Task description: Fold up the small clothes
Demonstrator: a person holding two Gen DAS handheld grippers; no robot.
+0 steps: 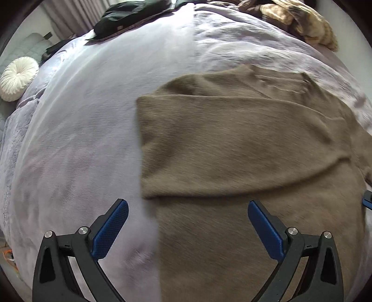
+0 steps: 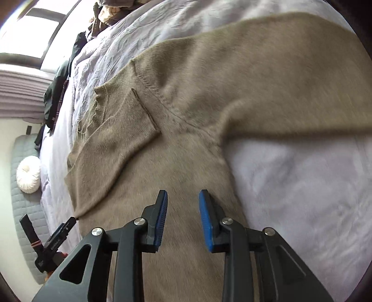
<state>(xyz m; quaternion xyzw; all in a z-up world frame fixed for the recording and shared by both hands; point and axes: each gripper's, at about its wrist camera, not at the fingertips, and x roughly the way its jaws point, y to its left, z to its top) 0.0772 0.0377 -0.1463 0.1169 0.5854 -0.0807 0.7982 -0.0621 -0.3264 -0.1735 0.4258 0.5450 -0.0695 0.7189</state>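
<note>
A taupe knit sweater (image 1: 244, 148) lies flat on a lilac bed cover (image 1: 81, 139). Its left sleeve is folded across the body. In the right wrist view the sweater (image 2: 186, 151) shows its collar at upper left, and the other sleeve (image 2: 279, 81) stretches out to the right. My left gripper (image 1: 187, 209) is wide open and empty above the sweater's left edge. My right gripper (image 2: 183, 197) hovers over the sweater's body, its jaws partly open with nothing between them. The left gripper (image 2: 58, 232) also shows at the lower left of the right wrist view.
Dark clothes (image 1: 130, 18) and a beige patterned blanket (image 1: 302, 23) lie at the far end of the bed. A round white cushion (image 1: 18, 79) sits on a grey quilted surface to the left. A bright window (image 2: 34, 30) is beyond.
</note>
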